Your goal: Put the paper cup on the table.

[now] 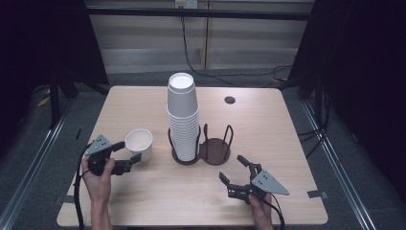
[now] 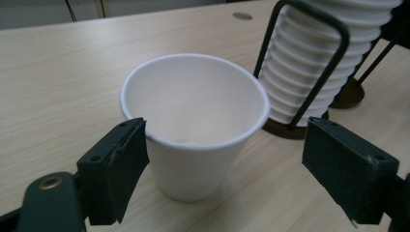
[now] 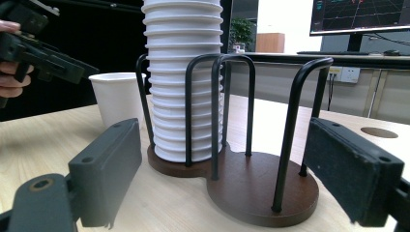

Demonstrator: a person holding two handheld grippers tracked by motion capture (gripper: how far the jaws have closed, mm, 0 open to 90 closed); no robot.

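Query: Cup position relative to the left gripper's (image 1: 128, 151) fingers?

Reply: The single cup (image 2: 193, 145) is standing upright on the table (image 1: 287, 124) between the released fingers. One pad is sitting at its rim and the other is standing clear. This spread is bracketing the cup, probably for a side grasp.

Query: Right gripper (image 1: 231, 167)?

Reply: It is resting released with nothing between its fingers. It is facing the holder's (image 1: 215, 151) empty bay beside the stacked cups (image 1: 182, 120), likely keeping that bay reachable.

Stacked white cups (image 1: 182, 112) in wire holder (image 1: 216, 150) on table (image 1: 287, 143)
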